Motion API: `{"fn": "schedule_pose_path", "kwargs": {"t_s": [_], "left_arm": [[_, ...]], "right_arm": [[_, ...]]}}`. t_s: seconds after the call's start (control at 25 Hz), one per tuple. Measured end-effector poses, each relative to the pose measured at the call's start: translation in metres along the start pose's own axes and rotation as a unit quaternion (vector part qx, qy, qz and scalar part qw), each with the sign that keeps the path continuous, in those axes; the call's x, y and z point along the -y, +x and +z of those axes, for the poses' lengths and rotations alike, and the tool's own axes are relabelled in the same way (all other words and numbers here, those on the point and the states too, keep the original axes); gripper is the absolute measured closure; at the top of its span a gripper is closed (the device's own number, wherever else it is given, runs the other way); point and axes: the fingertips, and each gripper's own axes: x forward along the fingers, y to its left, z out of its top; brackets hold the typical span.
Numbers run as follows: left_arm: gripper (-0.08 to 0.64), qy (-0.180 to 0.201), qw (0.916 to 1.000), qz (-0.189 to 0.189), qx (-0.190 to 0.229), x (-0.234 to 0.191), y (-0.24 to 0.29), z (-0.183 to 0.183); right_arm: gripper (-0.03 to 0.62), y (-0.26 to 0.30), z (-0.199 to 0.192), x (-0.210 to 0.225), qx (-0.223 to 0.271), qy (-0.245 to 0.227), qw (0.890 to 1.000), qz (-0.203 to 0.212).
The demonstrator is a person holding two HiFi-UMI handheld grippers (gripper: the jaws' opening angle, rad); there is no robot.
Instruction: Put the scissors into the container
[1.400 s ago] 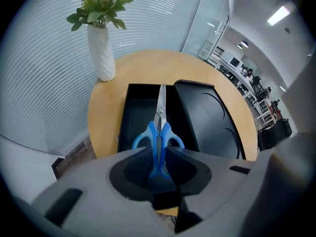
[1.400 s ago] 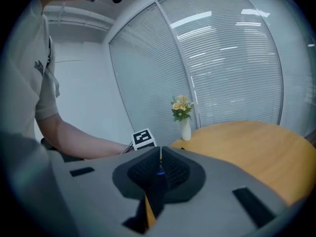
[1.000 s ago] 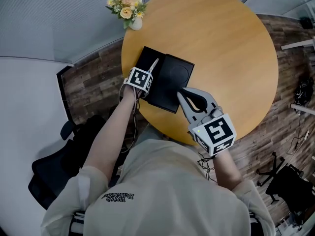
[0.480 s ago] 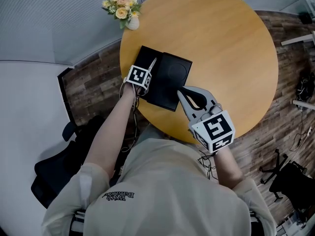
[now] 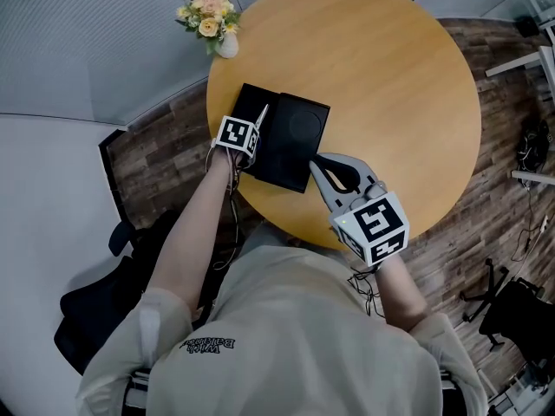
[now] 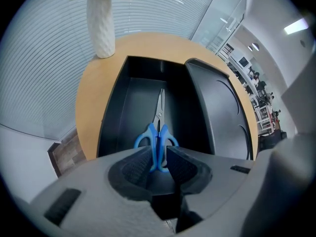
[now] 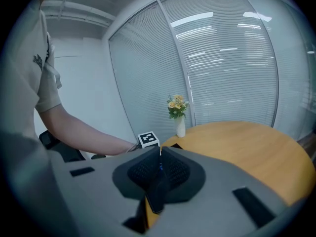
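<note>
The blue-handled scissors [image 6: 157, 141] sit in my left gripper [image 6: 158, 162], which is shut on their handles, blades [image 5: 261, 114] pointing away over the open black container [image 6: 129, 100]. The scissors hang above the container's hollow [image 5: 252, 102] at the table's left edge. The container's black lid [image 5: 301, 133] lies opened to the right of it. My right gripper [image 5: 317, 163] is shut at the lid's near right edge, with a dark flat edge [image 7: 157, 194] showing between its jaws.
The round wooden table [image 5: 399, 85] is bare to the right of the container. A white vase of flowers [image 5: 211, 22] stands at the table's far left rim, just beyond the container. A black chair [image 5: 95, 302] stands on the floor at left.
The head view has shifted slightly. Both grippers keep their places relative to the container and lid.
</note>
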Motion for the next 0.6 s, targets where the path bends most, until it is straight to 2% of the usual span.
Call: {"fn": "schedule_pose_path", "kwargs": {"t_s": [0.32, 0.48, 0.6], "left_arm": [[0.456, 0.006, 0.9993, 0.002, 0.037, -0.002, -0.03, -0.004], [0.456, 0.005, 0.994, -0.013, 0.109, 0.008, -0.066, 0.006], [0.456, 0.026, 0.9857, -0.021, 0.165, 0.022, -0.101, 0.017]], "right_arm": [[0.558, -0.013, 0.002, -0.007, 0.009, -0.006, 1.0, -0.013], [0.558, -0.021, 0.008, -0.005, 0.017, -0.009, 0.999, -0.025], [0.558, -0.027, 0.015, -0.002, 0.026, -0.013, 0.999, -0.037]]}}
